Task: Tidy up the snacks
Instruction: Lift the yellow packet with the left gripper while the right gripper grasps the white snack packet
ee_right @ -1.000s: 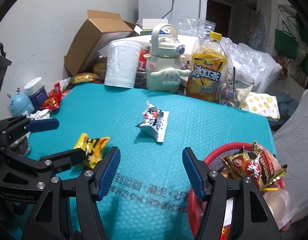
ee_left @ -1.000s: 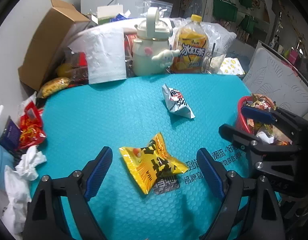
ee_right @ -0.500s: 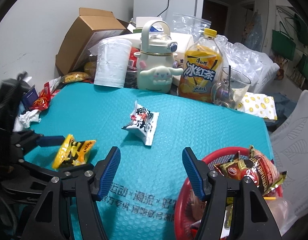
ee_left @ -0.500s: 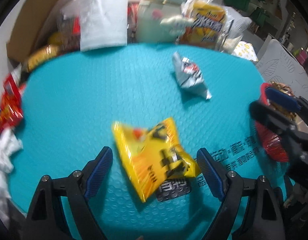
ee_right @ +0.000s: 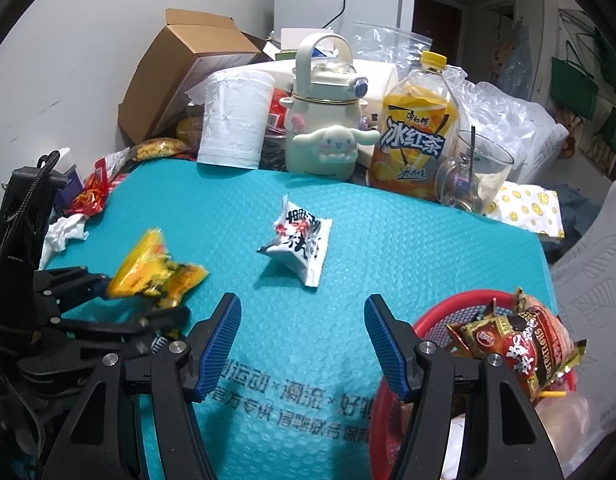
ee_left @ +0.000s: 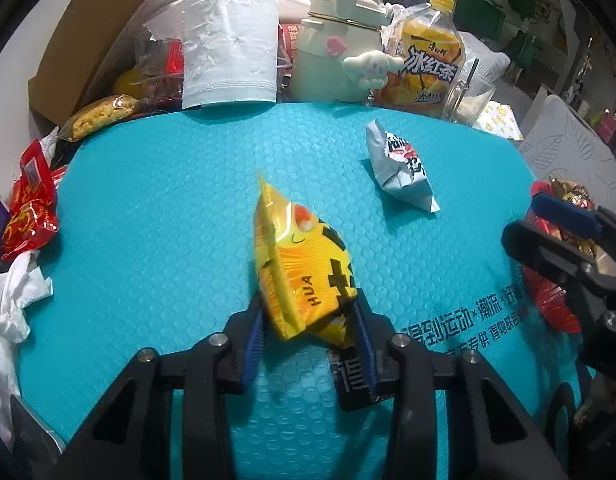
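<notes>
Yellow snack packet (ee_left: 304, 276) newly off teal mat (ee_left: 168, 208).

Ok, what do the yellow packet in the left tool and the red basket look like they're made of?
The yellow packet looks like glossy plastic film: it shines, creases and crumples where the left tool pinches it. The red basket looks like moulded plastic, with a smooth rim and a slotted wall; the snacks inside hide the rest of it.

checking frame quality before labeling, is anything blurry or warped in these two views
Left wrist view: sharp; the yellow snack packet in the left claw reads crisply, though fisheye bends the teal mat edge. Right wrist view: that packet is motion-smeared, while the white snack packet and right claw stay sharp.
</notes>
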Demonstrator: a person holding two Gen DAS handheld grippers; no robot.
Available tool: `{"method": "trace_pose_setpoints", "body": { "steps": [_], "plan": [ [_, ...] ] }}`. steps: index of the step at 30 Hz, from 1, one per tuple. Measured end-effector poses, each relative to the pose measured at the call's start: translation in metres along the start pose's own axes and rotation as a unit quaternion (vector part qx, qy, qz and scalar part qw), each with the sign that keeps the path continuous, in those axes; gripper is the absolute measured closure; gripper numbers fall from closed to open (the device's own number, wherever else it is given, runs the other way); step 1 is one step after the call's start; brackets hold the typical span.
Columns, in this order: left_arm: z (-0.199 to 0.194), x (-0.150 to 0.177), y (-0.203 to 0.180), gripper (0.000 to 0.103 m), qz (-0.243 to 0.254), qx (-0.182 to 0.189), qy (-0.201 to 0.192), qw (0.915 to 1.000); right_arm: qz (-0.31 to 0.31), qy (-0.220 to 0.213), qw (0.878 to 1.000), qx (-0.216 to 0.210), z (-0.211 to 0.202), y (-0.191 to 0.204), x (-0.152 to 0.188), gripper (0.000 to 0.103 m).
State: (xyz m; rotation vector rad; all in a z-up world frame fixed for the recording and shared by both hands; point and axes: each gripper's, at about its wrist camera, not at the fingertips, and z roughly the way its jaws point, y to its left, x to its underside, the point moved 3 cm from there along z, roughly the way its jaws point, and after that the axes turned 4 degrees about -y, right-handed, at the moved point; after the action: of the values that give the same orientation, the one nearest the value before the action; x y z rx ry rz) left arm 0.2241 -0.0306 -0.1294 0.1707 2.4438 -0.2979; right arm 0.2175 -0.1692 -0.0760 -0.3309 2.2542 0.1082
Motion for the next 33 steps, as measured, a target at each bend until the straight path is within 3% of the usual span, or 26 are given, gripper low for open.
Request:
{"method": "trace_pose_setpoints", "body": {
  "steps": [13,29,32,33],
  "plan": [
    [-0.019,-0.026,0.018,0.066,0.005,-0.012,-0.055,0.9984,0.0,0.012,0.999,-0.04,0.024,0.017,-0.018,0.039],
    [-0.013,-0.031,0.036,0.066,-0.007,-0.017,-0.047,0.9987,0.019,0.073,0.997,-0.025,0.101,0.017,-0.033,0.039],
    [-0.012,-0.029,0.034,0.066,-0.007,-0.015,-0.043,0.9989,0.025,0.085,0.996,-0.02,0.11,0.014,-0.027,0.051],
    [-0.012,-0.028,0.033,0.066,-0.007,-0.014,-0.042,0.999,0.024,0.083,0.996,-0.016,0.111,0.014,-0.026,0.062]
  ]
}}
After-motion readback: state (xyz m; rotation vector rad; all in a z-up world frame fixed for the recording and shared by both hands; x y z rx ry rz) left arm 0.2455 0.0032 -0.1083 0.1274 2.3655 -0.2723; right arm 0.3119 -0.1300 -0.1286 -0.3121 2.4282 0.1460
